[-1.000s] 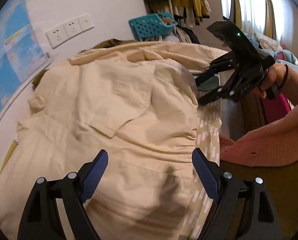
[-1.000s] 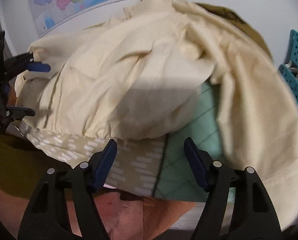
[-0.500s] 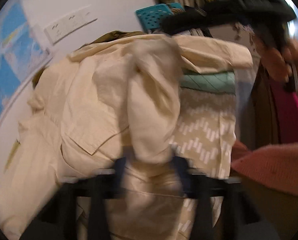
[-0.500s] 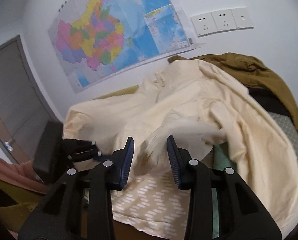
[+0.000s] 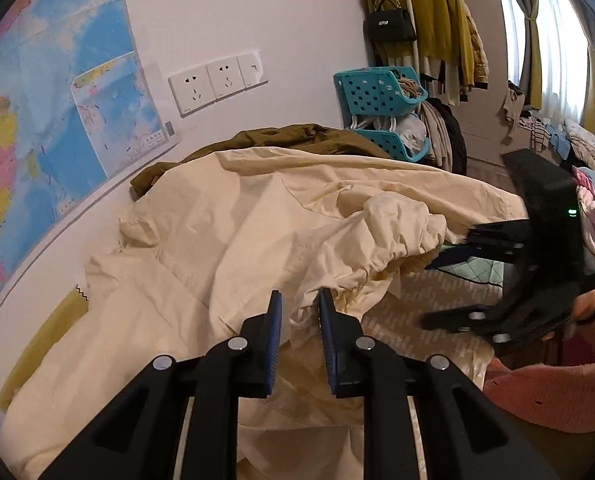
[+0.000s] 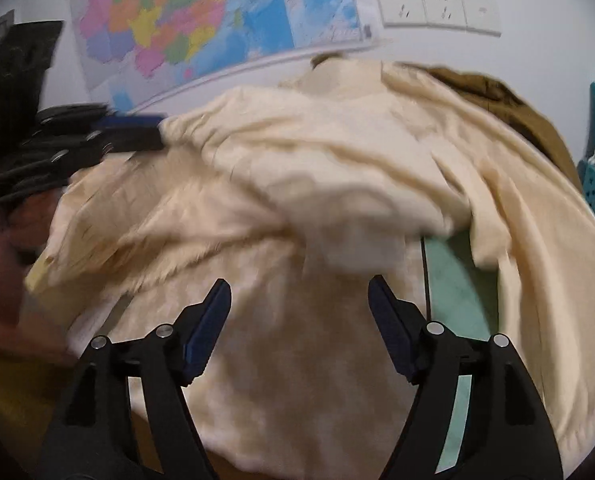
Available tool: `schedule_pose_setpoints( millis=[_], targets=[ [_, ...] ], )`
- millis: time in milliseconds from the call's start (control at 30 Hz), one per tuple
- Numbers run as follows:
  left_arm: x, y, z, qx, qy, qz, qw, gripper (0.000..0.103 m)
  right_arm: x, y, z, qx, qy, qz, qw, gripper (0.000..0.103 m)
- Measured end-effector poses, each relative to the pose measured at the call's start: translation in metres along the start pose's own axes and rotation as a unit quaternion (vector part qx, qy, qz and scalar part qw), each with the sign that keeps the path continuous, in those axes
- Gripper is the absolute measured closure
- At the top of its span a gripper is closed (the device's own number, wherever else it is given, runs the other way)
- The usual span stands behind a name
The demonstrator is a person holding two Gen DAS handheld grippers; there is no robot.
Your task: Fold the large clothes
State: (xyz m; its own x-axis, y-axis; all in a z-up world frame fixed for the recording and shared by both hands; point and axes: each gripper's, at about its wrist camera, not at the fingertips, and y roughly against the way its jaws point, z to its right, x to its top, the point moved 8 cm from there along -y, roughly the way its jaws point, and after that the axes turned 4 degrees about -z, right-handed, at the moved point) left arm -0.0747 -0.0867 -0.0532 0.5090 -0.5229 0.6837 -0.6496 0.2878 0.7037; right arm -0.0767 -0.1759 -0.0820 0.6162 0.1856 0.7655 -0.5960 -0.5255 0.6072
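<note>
Left wrist view. Changed from a second ago: the left gripper (image 5: 299,312), then spread wide over the flat cream jacket (image 5: 225,240), now has its jaws nearly together and closing, with a gathered elastic hem of the jacket pinched between the blue pads (image 5: 274,320). The hem is lifted into a bunched ridge running toward the right gripper (image 5: 449,288); earlier the fabric lay smooth. The right gripper sits at the jacket's right edge, jaws apart, its upper finger just beside the bunched cuff; whether it touches cannot be told. The jacket covers most of the bed, over a patterned beige sheet (image 5: 425,300) and a mint quilt (image 5: 481,272). An olive garment (image 5: 289,136) lies behind it against the wall. A teal basket (image 5: 377,92) stands beyond.

Right wrist view, blurred. Changed from a second ago: the jacket (image 6: 337,168) is heaped higher. The right gripper (image 6: 299,312) has its jaws wide and opening, with nothing between them, hovering over cream cloth. The left gripper (image 6: 137,134) shows at the jacket's left edge, its blue pads at the fabric. A map (image 6: 201,20) and wall sockets (image 6: 437,8) are behind.
</note>
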Motion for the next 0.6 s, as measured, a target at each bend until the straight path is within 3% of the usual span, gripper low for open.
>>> schedule_pose_setpoints(
  millis=[100,133,233,267,300,333,367,467,500,533,567,600],
  targets=[
    [-0.002,0.002,-0.002,-0.008,-0.003,-0.008,0.9999,0.082,0.019,-0.016,0.013,-0.038,-0.026,0.014,0.999,0.027],
    [-0.004,0.002,-0.002,-0.012,0.000,-0.011,0.9999,0.080,0.024,-0.017,0.017,-0.027,-0.046,0.020,0.998,0.029],
    [-0.007,0.002,-0.004,-0.019,0.002,-0.011,0.9998,0.074,0.038,-0.005,0.025,-0.003,-0.065,0.045,0.997,0.046],
    [-0.008,0.003,-0.003,-0.024,0.004,-0.010,0.9997,0.068,0.042,-0.003,0.025,-0.006,-0.060,0.046,0.997,0.062],
    [-0.009,0.005,-0.001,-0.029,0.004,-0.007,0.9995,0.062,0.047,-0.001,0.026,-0.006,-0.058,0.043,0.997,0.070],
    [-0.009,0.007,0.001,-0.032,0.000,-0.003,0.9995,0.059,0.050,0.000,0.027,-0.002,-0.062,0.040,0.997,0.087],
    [-0.010,0.011,0.006,-0.036,-0.006,0.002,0.9993,0.056,0.054,0.001,0.027,0.002,-0.065,0.038,0.997,0.091],
    [-0.022,0.028,0.035,-0.073,-0.043,0.024,0.9962,0.027,0.066,0.009,0.025,0.031,-0.078,0.038,0.996,0.094],
    [-0.032,0.028,0.050,-0.078,-0.065,0.015,0.9947,0.023,0.069,0.013,0.024,0.047,-0.086,0.039,0.994,0.094],
    [-0.044,0.021,0.062,-0.057,-0.089,-0.007,0.9944,0.024,0.072,0.017,0.022,0.070,-0.096,0.037,0.992,0.095],
    [-0.051,0.013,0.066,-0.033,-0.103,-0.025,0.9938,0.032,0.075,0.020,0.021,0.080,-0.103,0.034,0.991,0.095],
    [-0.061,0.001,0.066,-0.005,-0.113,-0.051,0.9923,0.047,0.078,0.027,0.018,0.092,-0.105,0.030,0.990,0.095]
  ],
)
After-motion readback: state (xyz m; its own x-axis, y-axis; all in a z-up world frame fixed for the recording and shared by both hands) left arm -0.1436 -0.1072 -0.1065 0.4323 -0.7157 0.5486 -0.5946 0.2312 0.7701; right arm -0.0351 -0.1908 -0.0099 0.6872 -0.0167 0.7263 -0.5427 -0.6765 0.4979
